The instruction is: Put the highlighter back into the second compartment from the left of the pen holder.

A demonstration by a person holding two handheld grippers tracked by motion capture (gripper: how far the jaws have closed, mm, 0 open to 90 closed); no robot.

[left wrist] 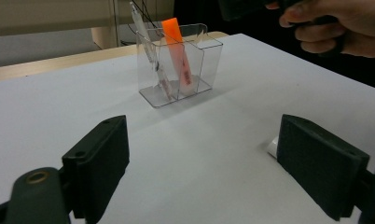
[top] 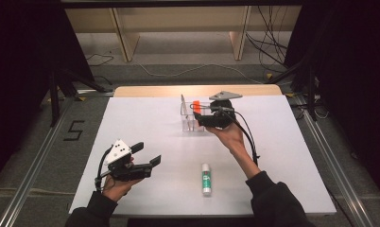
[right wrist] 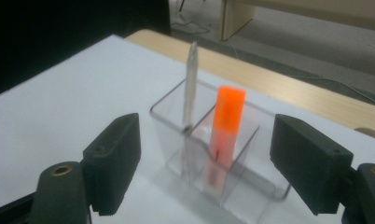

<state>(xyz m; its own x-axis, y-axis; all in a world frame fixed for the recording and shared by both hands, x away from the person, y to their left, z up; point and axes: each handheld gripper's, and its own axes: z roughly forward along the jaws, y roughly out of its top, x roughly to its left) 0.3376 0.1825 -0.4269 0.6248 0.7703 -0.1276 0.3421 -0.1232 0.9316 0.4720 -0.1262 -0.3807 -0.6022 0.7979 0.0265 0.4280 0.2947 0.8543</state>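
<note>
The right gripper (top: 203,117) sits at the clear plastic organizer (top: 194,124) near the far middle of the white tabletop (top: 145,123), held from below by the person's right hand (top: 229,135). Its jaws are spread wide with nothing pinched between them. In the right gripper view the jaws stand either side of the organizer (right wrist: 251,186) without touching it, and the camera looks down into its compartments.

An orange highlighter (right wrist: 225,130) stands upright in one compartment, cap end up, rising above the rim. In the compartment next to it, across a thin clear divider, a clear pen (right wrist: 191,79) leans nearly upright and sticks up higher than the highlighter. From the left gripper view the same pair show: the highlighter (left wrist: 178,56) tilted slightly, the pen (left wrist: 150,51) leaning beside it, and a further compartment of the organizer (left wrist: 209,60) on the side toward the right hand (left wrist: 330,23).

The left gripper (top: 148,156) is well apart from all this, near the front left corner of the tabletop, resting low in the left hand (top: 113,184). Its jaws are also spread, nothing between them but bare tabletop.

A glue stick (top: 206,178) with a green label lies flat on the tabletop near the front edge, between the two forearms, well apart from the organizer
</note>
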